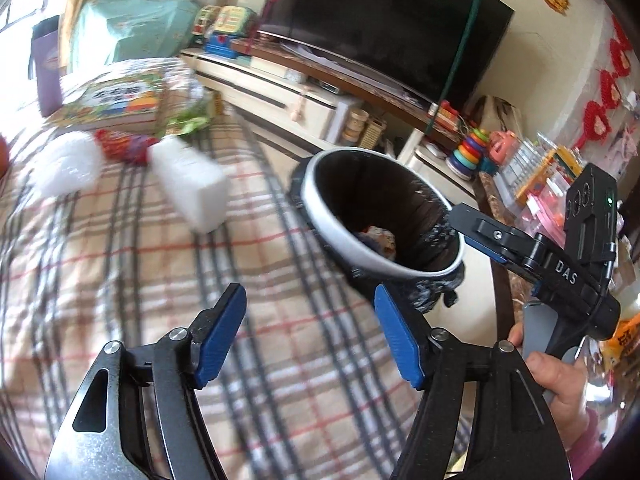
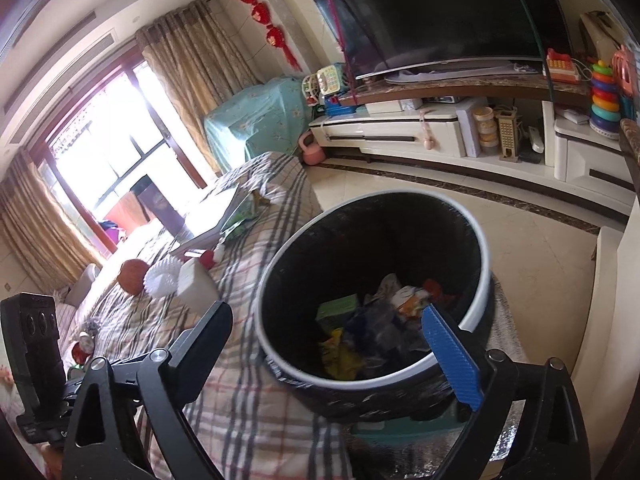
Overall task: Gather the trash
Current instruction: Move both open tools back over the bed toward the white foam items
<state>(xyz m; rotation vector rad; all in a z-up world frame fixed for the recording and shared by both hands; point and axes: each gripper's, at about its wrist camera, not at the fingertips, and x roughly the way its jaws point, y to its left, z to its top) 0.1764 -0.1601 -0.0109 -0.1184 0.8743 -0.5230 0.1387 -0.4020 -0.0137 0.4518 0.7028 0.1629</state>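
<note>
Left gripper [image 1: 310, 332]: blue-padded fingers [image 1: 222, 334] spread wide, nothing between them, only plaid blanket [image 1: 168, 264] showing in the gap. Beyond the right fingertip and just above it, the trash bin [image 1: 340, 236], black-lined with a white rim, tilted toward the camera, crumpled scraps visible at its bottom. Ahead of the left fingertip and well apart from it, a white rectangular block [image 1: 190, 182] lying on the blanket, blurred. Farther ahead and left of that, a red-and-purple crinkled wrapper [image 1: 122, 146], a white fuzzy lump [image 1: 66, 166] beside it, and a colourful picture box [image 1: 116, 102] behind both. To the right of the fingers, the right gripper [image 1: 486, 240] held by a hand [image 1: 558, 380], its tips over the bin's far rim.

Right gripper [image 2: 328, 340]: fingers held far apart, gripping nothing; the blue pad [image 2: 452, 356] of the right finger lies across the near rim of the trash bin [image 2: 478, 304], the left finger just outside the rim on the blanket side. Between the fingertips, the open mouth of the bin, holding mixed trash [image 2: 372, 320]: a green carton, yellow wrapper, dark and printed crumpled pieces. Beyond the left fingertip, close to it, the white block [image 2: 196, 286] on the plaid blanket [image 2: 240, 392]; next to that a white spiky ball [image 2: 160, 278] and an orange ball [image 2: 134, 276]. Far ahead, a television [image 2: 436, 12] on a low cabinet [image 2: 400, 136].
</note>
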